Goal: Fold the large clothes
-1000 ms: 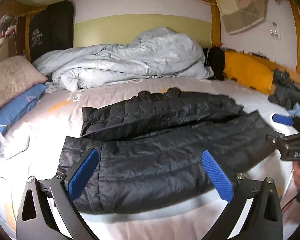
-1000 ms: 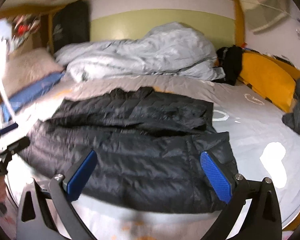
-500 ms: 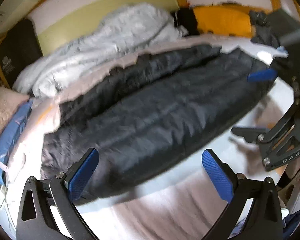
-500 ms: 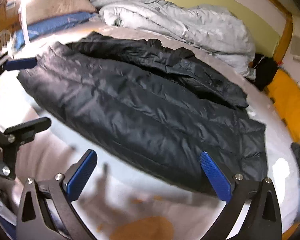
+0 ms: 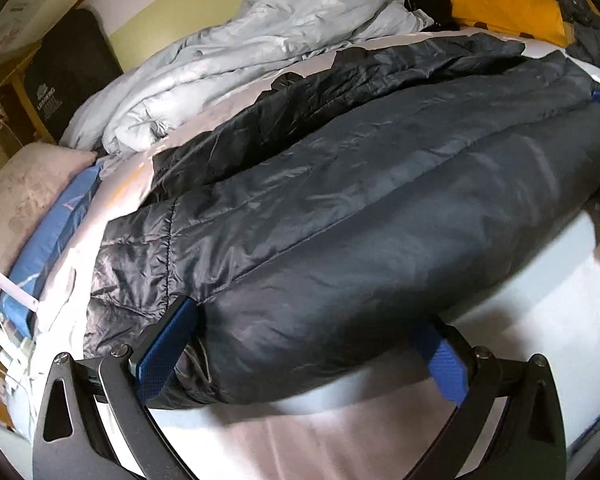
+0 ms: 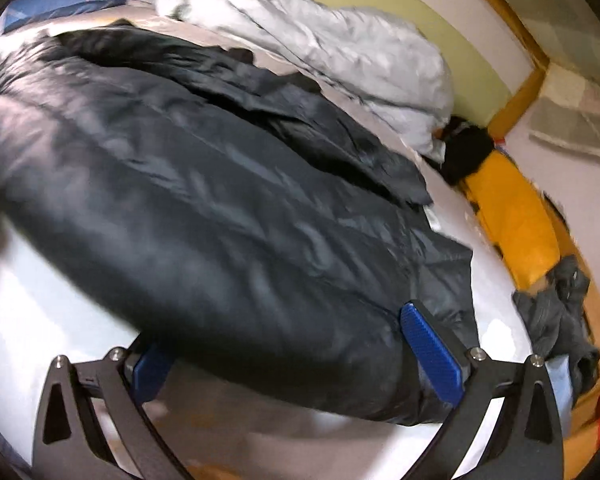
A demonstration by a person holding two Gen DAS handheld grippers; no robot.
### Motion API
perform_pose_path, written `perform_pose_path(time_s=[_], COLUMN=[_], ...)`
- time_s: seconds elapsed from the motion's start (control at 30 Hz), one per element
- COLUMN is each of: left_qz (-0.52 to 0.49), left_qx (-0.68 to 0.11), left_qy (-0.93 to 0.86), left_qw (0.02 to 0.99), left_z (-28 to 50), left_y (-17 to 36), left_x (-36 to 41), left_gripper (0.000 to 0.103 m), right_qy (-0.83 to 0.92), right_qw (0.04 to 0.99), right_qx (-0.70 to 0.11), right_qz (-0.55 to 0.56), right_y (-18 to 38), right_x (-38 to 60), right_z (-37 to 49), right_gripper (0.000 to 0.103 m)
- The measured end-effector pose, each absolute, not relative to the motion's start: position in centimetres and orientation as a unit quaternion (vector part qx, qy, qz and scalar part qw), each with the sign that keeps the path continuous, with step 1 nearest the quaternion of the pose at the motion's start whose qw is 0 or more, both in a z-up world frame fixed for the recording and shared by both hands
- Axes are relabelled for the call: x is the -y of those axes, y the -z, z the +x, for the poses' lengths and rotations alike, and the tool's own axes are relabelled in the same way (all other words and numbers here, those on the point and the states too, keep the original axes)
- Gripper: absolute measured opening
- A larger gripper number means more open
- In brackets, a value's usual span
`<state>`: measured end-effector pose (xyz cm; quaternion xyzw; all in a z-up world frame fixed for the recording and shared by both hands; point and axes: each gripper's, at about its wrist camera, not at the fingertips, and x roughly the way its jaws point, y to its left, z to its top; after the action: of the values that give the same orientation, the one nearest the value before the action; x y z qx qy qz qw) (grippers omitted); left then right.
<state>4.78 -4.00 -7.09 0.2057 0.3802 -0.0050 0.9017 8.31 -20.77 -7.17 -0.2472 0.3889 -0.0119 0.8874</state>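
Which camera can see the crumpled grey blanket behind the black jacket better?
The left wrist view: the grey blanket is sharp there, stretching almost whole behind the black jacket. The right wrist view shows the blanket too, but blurrier and cut off at the top edge.

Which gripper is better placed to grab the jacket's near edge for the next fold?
Neither clearly: the left gripper and the right gripper are both open, each straddling the near edge of the jacket at opposite ends. Probably a two-handed lift.

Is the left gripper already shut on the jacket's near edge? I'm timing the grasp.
No: the left gripper is wide open, its blue pads straddling the dark jacket's near edge.
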Motion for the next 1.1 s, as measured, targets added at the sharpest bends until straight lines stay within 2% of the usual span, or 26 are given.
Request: perform_pose_path(time_s=[0.13,0.33,0.4,0.53,0.57,0.6,0.63,0.67,0.77,0.9,1.1], left_qz=[0.217,0.125,0.104,0.086,0.089,0.095,0.101,0.104,0.094,0.079,0.081], left_qx=[-0.374,-0.385,-0.367,-0.319,-0.308,-0.300,-0.297,-0.297,-0.305,-0.326,-0.373], left_qy=[-0.041,-0.092,-0.097,-0.079,-0.077,-0.076,-0.077,-0.076,-0.064,-0.044,-0.017], left_qw=[0.901,0.910,0.919,0.941,0.944,0.946,0.946,0.946,0.945,0.941,0.924], left_z=[5.0,6.8,6.6,5.5,5.3,5.1,5.1,5.1,5.1,3.9,0.8], left_y=[7.2,5.9,4.9,2.8,2.4,2.2,2.1,2.0,1.8,0.2,-1.7], left_x=[3.2,-1.3,-2.2,-2.2,-2.0,-1.8,-1.6,-1.3,-1.2,-1.3,-2.0], left_gripper=[0.103,0.101,0.090,0.060,0.050,0.046,0.039,0.034,0.026,0.024,0.024], right_qy=[0.033,0.045,0.048,0.062,0.064,0.064,0.059,0.052,0.026,0.025,-0.019], right_qw=[0.889,0.907,0.914,0.927,0.929,0.932,0.933,0.933,0.935,0.938,0.933], right_qx=[-0.402,-0.386,-0.374,-0.350,-0.346,-0.343,-0.343,-0.346,-0.350,-0.341,-0.360], right_qz=[-0.218,-0.164,-0.148,-0.119,-0.112,-0.104,-0.096,-0.087,-0.051,-0.056,-0.017], right_y=[6.7,4.9,4.1,2.9,2.7,2.5,2.4,2.3,2.2,1.4,-0.1], right_x=[22.5,24.5,25.0,26.0,26.3,26.5,26.7,26.9,27.1,26.6,27.5], right_z=[8.8,8.9,8.8,8.7,8.7,8.6,8.6,8.7,8.6,7.6,3.6], right_gripper=[0.103,0.103,0.103,0.100,0.091,0.074,0.064,0.047,0.026,0.021,0.020])
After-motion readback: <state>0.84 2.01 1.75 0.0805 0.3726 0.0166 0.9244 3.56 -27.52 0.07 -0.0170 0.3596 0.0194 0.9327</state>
